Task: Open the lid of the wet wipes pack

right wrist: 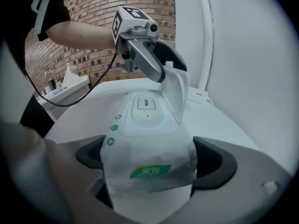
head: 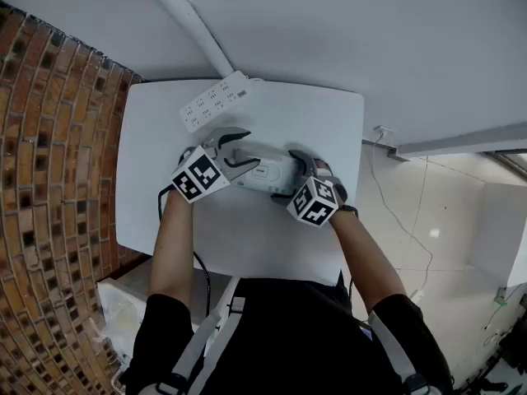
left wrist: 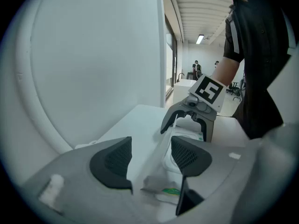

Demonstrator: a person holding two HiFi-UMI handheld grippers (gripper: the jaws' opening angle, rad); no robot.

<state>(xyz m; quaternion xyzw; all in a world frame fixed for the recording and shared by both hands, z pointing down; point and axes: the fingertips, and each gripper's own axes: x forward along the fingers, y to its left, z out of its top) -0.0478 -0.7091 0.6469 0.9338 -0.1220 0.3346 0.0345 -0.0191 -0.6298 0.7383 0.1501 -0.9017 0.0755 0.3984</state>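
The white wet wipes pack (head: pixel 265 173) lies in the middle of the white table (head: pixel 247 237). My right gripper (head: pixel 284 175) is shut on its right end; in the right gripper view the pack's green-logo end (right wrist: pixel 147 167) fills the space between my jaws. The plastic lid (right wrist: pixel 176 94) stands raised above the oval opening frame (right wrist: pixel 147 113). My left gripper (right wrist: pixel 173 71) is at the pack's left end with its jaws wide apart and the lid's top edge between them. In the left gripper view the lid (left wrist: pixel 163 146) shows edge-on between the open jaws (left wrist: pixel 150 146).
A white power strip (head: pixel 214 101) lies at the table's far edge, behind the left gripper. A brick wall (head: pixel 49 179) runs along the left side. A black cable (head: pixel 202 270) hangs off the near edge. White wall lies beyond the table.
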